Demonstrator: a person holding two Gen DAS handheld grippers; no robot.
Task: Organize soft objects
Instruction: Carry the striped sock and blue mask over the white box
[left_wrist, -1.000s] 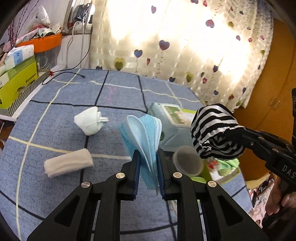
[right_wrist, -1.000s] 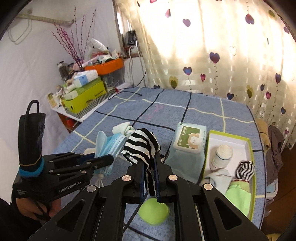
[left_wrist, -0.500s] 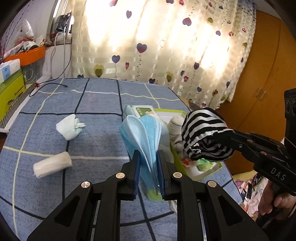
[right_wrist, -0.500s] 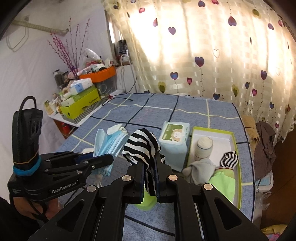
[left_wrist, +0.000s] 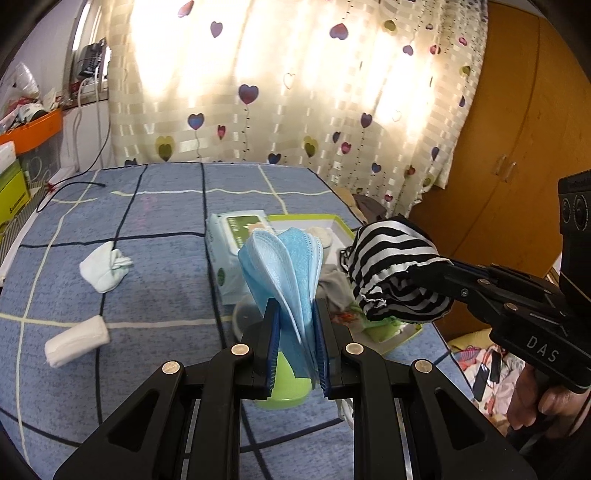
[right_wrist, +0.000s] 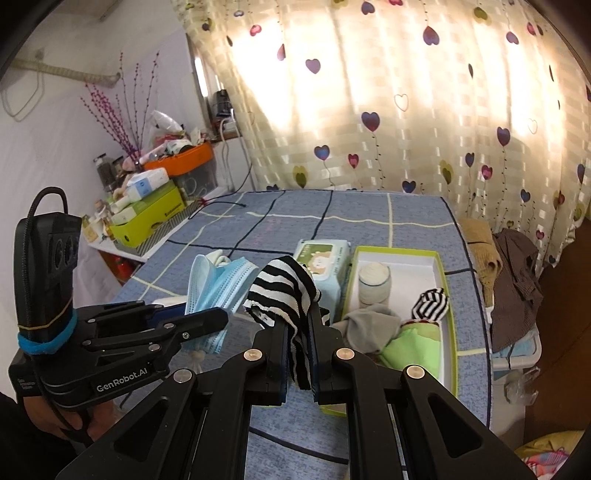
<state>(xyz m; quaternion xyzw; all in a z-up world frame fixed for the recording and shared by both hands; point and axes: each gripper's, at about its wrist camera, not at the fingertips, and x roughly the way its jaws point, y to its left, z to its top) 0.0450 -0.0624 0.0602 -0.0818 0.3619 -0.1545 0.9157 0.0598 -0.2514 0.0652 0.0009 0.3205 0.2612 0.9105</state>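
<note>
Soft objects, two of them, in transit at once. Blue face masks (left_wrist: 284, 273), a fanned stack, pinched tight between the closed jaws of the left gripper (left_wrist: 294, 343); striped black-and-white cloth (right_wrist: 282, 295) clamped the same way in the right gripper (right_wrist: 298, 350), loose end hanging down between the fingers. Both carried clear of the blue checked table (left_wrist: 155, 229), side by side.

Changed over the last second: both grippers swung across toward the green-rimmed box (right_wrist: 441, 295) at the table's right side. Box hidden behind the masks a second ago in the left wrist view, now showing just beyond them, next to the wet-wipe pack (left_wrist: 232, 240). In the right wrist view, box larger and nearer, directly ahead and slightly right of the striped cloth. Grip on both unchanged throughout.

Already in the box: a pale roll (right_wrist: 373, 282), a small striped bundle (right_wrist: 430, 304), a grey cloth (right_wrist: 364, 325), a bright green fabric (right_wrist: 413, 345). Left on the table, well apart from the box: a knotted white sock (left_wrist: 105, 269) and a rolled white cloth (left_wrist: 75, 341).

Probable step: delivery, not yet release. Free floor left mainly at the box's far end, so placement likely needs some reach past the piled fabrics.
</note>
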